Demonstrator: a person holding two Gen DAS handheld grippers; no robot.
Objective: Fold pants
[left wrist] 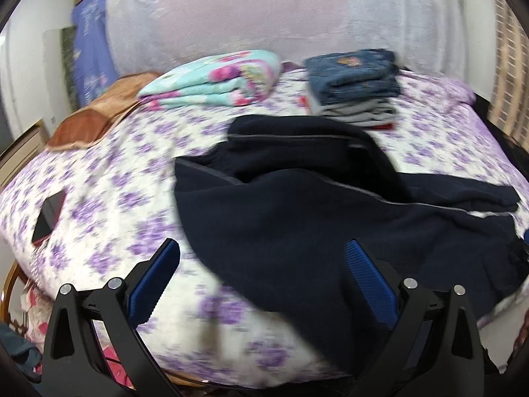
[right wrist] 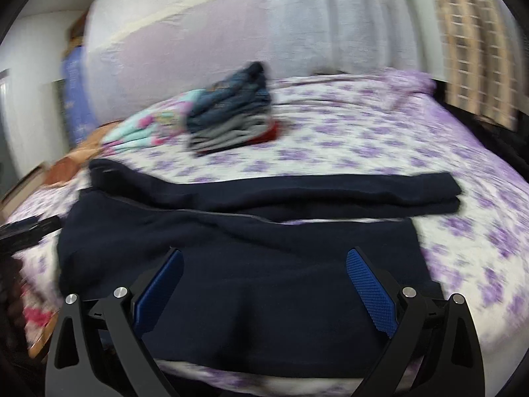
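Pants (left wrist: 297,205) of dark navy lie spread across the near part of the bed (left wrist: 125,178) in front of me, rumpled at the waistband end on my left feed, with thin grey piping running along the seams. On the right feed the same pants (right wrist: 251,264) stretch sideways, one leg laid over the other toward the right side of the floral purple sheet. My left gripper (left wrist: 263,248) hovers over the near edge of the bed with its jaws spread wide and nothing between them; one blue pad sits over bare sheet, the other over the dark fabric. My right gripper (right wrist: 264,258) is likewise released, both blue pads (right wrist: 372,294) framing the dark cloth below without gripping it. Farther back I see a stack of folded clothes (left wrist: 353,86), jeans on top, and beside it a folded floral blanket (left wrist: 215,79). Both views are motion-blurred, so finer detail is lost
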